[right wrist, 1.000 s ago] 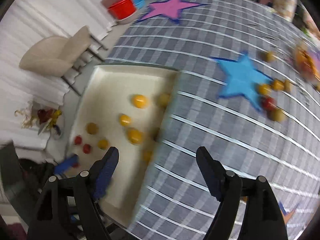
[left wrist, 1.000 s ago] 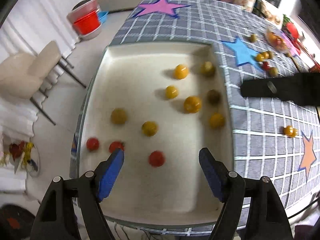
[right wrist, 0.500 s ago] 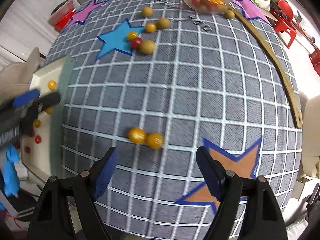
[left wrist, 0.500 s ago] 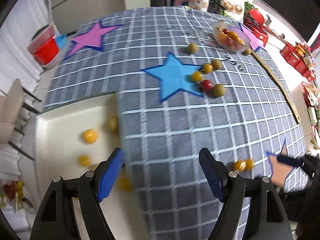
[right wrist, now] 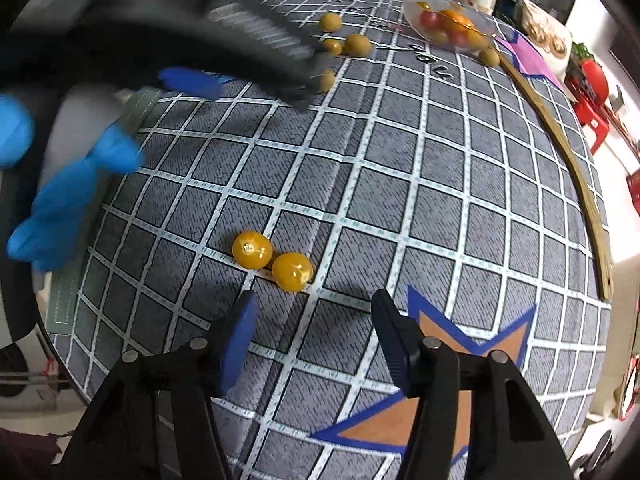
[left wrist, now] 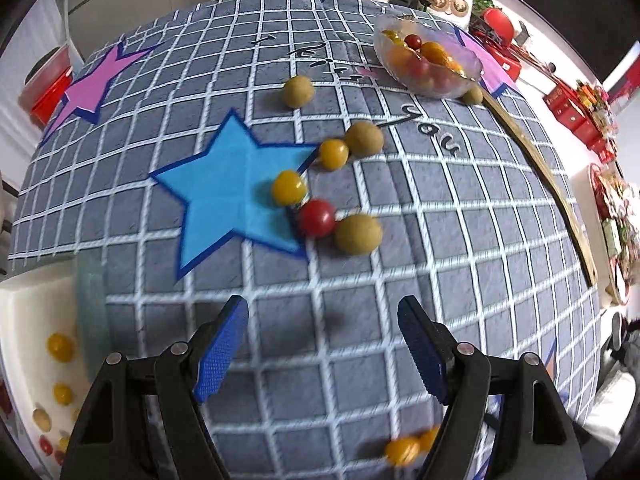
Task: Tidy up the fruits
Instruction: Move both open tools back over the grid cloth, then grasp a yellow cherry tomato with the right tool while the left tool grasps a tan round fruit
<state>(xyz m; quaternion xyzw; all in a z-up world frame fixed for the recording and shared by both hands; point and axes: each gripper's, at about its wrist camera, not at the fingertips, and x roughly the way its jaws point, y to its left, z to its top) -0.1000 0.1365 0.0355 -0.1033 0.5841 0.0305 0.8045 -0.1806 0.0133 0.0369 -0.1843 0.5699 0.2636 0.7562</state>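
My left gripper [left wrist: 324, 316] is open and empty above the grey checked cloth, short of a cluster by the blue star [left wrist: 236, 192]: a red tomato [left wrist: 317, 218], two yellow tomatoes [left wrist: 289, 187] and olive-green fruits [left wrist: 357, 234]. My right gripper [right wrist: 314, 314] is open and empty, just short of two yellow tomatoes [right wrist: 252, 249] [right wrist: 292, 271]. The same pair shows blurred at the bottom of the left wrist view [left wrist: 402, 450]. A white tray [left wrist: 24, 320] with several small fruits lies at the far left.
A clear bowl [left wrist: 430, 60] of red and orange tomatoes stands at the back, with a green fruit [left wrist: 473, 95] beside it. A wooden strip [right wrist: 580, 176] curves along the right side. The left gripper and blue-gloved hand [right wrist: 76, 188] fill the right wrist view's left.
Both grippers have swung away from the tray, rightward over the cloth. The left one now faces the star cluster; the right one has closed in on the yellow pair. Both stay open.
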